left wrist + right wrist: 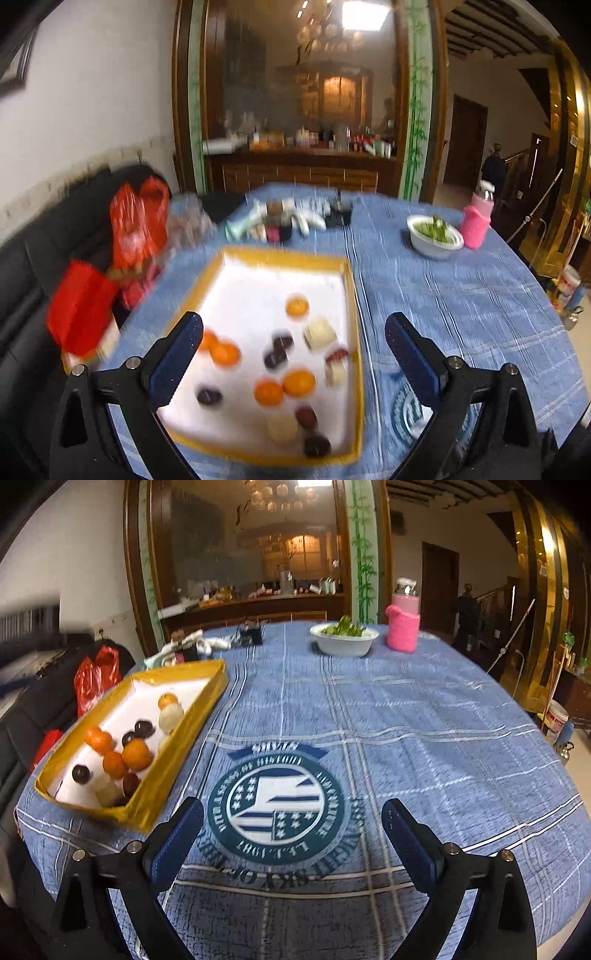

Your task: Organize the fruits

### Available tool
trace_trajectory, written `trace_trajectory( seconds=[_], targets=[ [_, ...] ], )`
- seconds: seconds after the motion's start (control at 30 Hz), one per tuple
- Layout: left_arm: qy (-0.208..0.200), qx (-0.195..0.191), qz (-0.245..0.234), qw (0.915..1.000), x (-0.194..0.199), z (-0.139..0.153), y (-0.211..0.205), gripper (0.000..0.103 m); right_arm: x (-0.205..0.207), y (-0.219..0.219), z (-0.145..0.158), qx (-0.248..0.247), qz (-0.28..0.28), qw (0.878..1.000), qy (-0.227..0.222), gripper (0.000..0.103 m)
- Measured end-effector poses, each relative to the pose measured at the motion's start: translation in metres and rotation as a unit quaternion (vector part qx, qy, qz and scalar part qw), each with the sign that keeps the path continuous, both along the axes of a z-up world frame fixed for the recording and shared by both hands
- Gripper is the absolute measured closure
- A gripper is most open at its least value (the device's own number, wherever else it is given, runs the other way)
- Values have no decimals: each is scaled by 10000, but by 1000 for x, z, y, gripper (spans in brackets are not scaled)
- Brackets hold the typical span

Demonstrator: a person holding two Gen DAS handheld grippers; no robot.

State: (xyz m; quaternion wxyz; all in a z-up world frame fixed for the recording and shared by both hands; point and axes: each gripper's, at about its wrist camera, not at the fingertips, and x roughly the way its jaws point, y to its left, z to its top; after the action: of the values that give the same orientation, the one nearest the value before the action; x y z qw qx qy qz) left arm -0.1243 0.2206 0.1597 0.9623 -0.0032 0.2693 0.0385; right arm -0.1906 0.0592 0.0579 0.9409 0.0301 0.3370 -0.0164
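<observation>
A shallow tray with a gold rim (354, 332) and a white floor lies on the blue tablecloth. It holds several oranges (298, 383), dark plums (208, 396) and pale round fruits (319, 333), all mixed. My left gripper (293, 350) is open and empty, above the tray's near half. The tray also shows in the right wrist view (177, 746), at the left, with oranges (136, 754) and plums (81, 774). My right gripper (291, 830) is open and empty over the round emblem (275, 805) on the cloth, to the right of the tray.
A white bowl of greens (345, 639) and a pink-sleeved bottle (403, 622) stand at the table's far side. Small bottles and tubes (291, 218) are clustered beyond the tray. Red bags (136, 225) sit on a black sofa left of the table.
</observation>
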Motion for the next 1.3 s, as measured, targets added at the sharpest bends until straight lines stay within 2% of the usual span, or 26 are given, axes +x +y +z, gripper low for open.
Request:
trace_trajectory(
  seconds=[0.13,0.23,0.4,0.53,0.57,0.67,0.73,0.8,0.9,1.07,1.13,1.3],
  targets=[
    [-332,210,115,9992,5,13,1,4,6,-8,-1,240,18,9997,5,4],
    [-578,-22,405,9975,-6,9,8,4,6,-21,8,266,-40,9994,-233,3],
    [-964,-279,961,9903,-30,6,8,0,7,-28,13,12,469,9985,-277,3],
    [-1219,-392,1381,9821,-46,15,2,0,12,-23,21,-164,978,9945,-341,3],
    [-1314,-367,1430,9803,-50,19,0,0,14,-20,24,-176,1058,9935,-374,3],
    [-1659,38,1576,9735,-63,29,-15,0,26,-13,33,-49,1249,9915,-350,3],
    [-1811,108,1549,9711,-68,31,-22,0,30,-13,35,91,1208,9921,-330,3],
    [-1726,132,1426,9745,-65,31,-29,0,31,-15,35,166,1077,9936,-288,3],
    [-1438,408,1301,9802,-55,25,-38,0,33,-19,34,126,821,9963,-237,2],
    [-811,-20,1101,9906,-42,-2,-25,0,33,-19,29,-39,555,9983,-144,2],
    [-589,-219,1079,9922,-39,-11,-16,0,35,-15,25,-92,560,9984,-62,2],
    [-352,-236,1108,9929,-38,-24,-4,0,38,12,19,-224,775,9967,35,2]
  ],
)
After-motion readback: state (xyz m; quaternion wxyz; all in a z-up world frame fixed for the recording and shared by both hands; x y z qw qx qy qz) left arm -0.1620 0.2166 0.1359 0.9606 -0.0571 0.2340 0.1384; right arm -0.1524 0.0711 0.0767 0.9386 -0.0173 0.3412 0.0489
